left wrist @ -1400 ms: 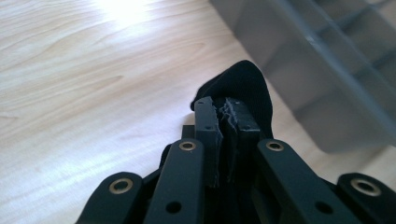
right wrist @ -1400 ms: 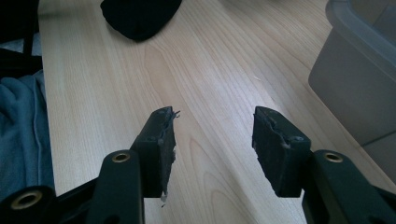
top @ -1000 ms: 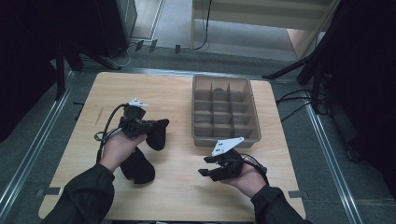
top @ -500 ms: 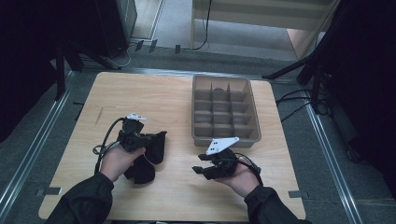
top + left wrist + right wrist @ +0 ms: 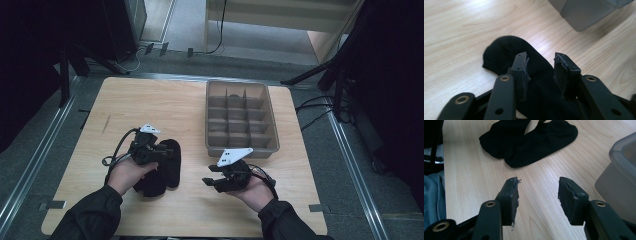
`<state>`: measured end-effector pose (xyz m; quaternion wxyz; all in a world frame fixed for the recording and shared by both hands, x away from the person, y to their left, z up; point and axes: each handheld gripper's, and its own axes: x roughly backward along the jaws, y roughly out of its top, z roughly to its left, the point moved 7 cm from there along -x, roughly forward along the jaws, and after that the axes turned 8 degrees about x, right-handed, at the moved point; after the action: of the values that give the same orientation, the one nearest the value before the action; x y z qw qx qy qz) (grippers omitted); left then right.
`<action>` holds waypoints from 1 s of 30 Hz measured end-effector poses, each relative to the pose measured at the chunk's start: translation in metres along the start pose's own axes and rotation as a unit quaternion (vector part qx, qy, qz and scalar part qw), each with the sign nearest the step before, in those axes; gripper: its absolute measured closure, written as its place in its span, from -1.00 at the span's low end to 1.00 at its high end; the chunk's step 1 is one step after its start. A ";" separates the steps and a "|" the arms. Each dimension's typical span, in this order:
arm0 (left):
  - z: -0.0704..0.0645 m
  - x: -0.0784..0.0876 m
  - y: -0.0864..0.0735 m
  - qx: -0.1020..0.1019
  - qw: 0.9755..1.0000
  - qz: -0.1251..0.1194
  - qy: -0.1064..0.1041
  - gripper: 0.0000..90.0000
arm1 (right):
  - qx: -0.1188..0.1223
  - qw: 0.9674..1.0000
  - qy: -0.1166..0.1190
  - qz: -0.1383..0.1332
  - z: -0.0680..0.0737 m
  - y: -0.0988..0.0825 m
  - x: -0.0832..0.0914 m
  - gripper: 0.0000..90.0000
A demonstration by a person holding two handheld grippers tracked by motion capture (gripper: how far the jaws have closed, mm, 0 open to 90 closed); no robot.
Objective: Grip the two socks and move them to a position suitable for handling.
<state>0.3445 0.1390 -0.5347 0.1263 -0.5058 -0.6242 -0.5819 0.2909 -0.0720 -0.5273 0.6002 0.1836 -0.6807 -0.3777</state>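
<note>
**Table surface and contents**

We recorded a light wooden table with visible grain. On it lay two black socks toward the near left, side by side and touching. A grey divided tray sat on the far right part, well apart from the socks, its compartments in rows.

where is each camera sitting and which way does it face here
High view: sits above the person's side, looking forward and down on the wooden table; both forearms enter from below, left tongs over the black socks, right tongs near the grey divided tray.
Left gripper view: rides the left tongs, looking along their jaws, which have just been opening, at the socks.
Right gripper view: rides the right tongs, jaws apart, nothing between, facing the socks.
Shared: all show the socks and the tray.
</note>
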 end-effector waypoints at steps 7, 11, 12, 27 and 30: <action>0.016 0.020 0.000 -0.001 1.000 -0.021 0.011 0.28 | -0.012 1.000 0.004 -0.016 0.004 0.006 -0.001 0.24; 0.027 0.028 -0.007 0.002 1.000 -0.019 0.017 0.30 | -0.026 0.999 0.005 -0.022 0.008 0.013 -0.008 0.29; 0.029 0.031 -0.010 -0.001 1.000 -0.019 0.017 0.31 | -0.027 0.999 0.004 -0.023 0.009 0.015 -0.011 0.30; 0.069 0.062 -0.053 0.018 1.000 -0.011 0.019 0.80 | -0.016 0.999 0.008 -0.035 0.047 0.052 -0.071 0.84; 0.075 0.058 -0.060 0.025 0.999 -0.005 0.023 0.81 | -0.019 0.999 0.016 -0.039 0.057 0.059 -0.082 0.90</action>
<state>0.3035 0.2422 -0.5497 0.1498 -0.4858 -0.6381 -0.5783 0.2663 0.0409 -0.5392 0.5994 0.2046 -0.6557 -0.4109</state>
